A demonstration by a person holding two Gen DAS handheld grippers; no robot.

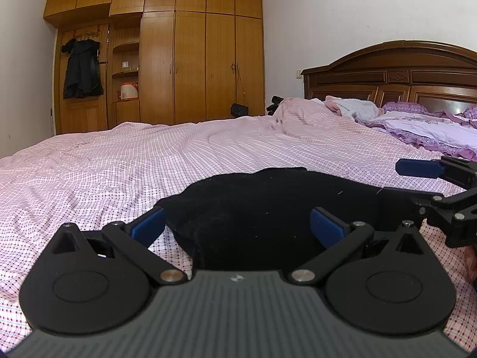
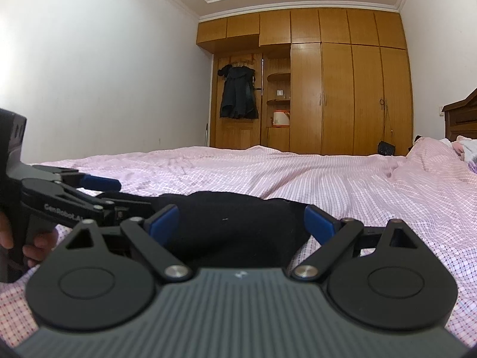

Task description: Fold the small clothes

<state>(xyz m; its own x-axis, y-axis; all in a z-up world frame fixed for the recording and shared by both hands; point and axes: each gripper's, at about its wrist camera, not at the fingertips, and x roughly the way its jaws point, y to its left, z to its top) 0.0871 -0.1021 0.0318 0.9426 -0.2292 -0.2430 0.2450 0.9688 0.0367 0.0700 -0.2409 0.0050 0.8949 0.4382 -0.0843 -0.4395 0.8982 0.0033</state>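
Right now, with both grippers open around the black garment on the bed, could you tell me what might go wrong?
1. The black garment lies bunched, so closing the left gripper may catch several layers.
2. The right gripper sits close beside the left; their linkages could collide.
3. The checked bedsheet is wrinkled and soft, so the fingers might pinch it along with the garment.

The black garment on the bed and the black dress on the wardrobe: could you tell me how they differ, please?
The black garment lies low on the checked bedsheet; the black dress hangs upright against the wardrobe. The garment sits right in front of the open left gripper and open right gripper; the dress is across the room, away from both. Both are black cloth.
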